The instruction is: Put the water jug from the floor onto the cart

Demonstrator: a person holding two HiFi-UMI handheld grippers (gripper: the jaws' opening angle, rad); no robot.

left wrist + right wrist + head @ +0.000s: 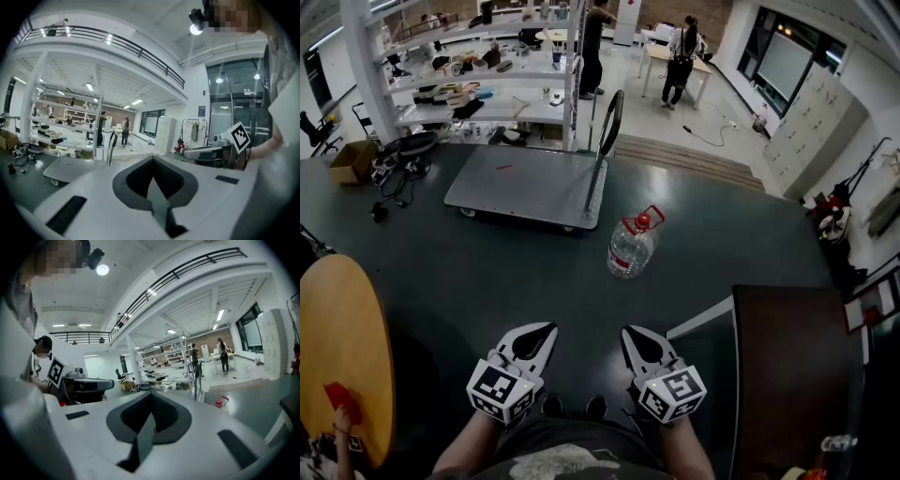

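On the smooth dark-green floor (487,272), a clear, rounded plastic jug (631,246) with a red cap and handle stands upright, just beside the flat grey cart (525,185) with its upright loop handle. Nearer the person, the white-shelled left tool (542,334) and right tool (634,337) are both closed and empty, well apart from the jug.

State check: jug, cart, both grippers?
water jug: standing on the floor by the cart's handle end, red cap on, not held.
cart: handle up, jug not on its deck.
left gripper: jaws together, empty, short of the jug.
right gripper: jaws together, empty, short of the jug.
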